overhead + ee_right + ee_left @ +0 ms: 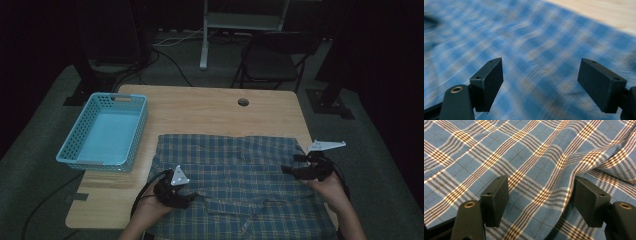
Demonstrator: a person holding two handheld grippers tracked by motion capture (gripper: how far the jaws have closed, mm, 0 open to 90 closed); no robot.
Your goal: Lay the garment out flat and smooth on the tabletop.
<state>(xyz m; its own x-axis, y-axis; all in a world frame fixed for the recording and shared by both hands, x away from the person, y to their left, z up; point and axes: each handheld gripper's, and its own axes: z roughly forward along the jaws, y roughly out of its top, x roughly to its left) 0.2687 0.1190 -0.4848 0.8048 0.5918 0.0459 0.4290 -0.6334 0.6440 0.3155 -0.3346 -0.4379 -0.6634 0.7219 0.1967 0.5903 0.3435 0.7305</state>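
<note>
Though unobstructed, basket (102, 131) beside shirt (240, 180)

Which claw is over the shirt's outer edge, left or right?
The right claw, at the plaid shirt's right edge. The left claw sits further in, over a fold.

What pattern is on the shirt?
Blue plaid shirt with white-and-brown stripes, clearest in the left gripper view.

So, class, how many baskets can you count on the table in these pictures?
1. The light blue basket sits on the left part of the wooden table, beside the plaid shirt and apart from it. None looks hidden, though the shirt covers part of the tabletop.
</note>
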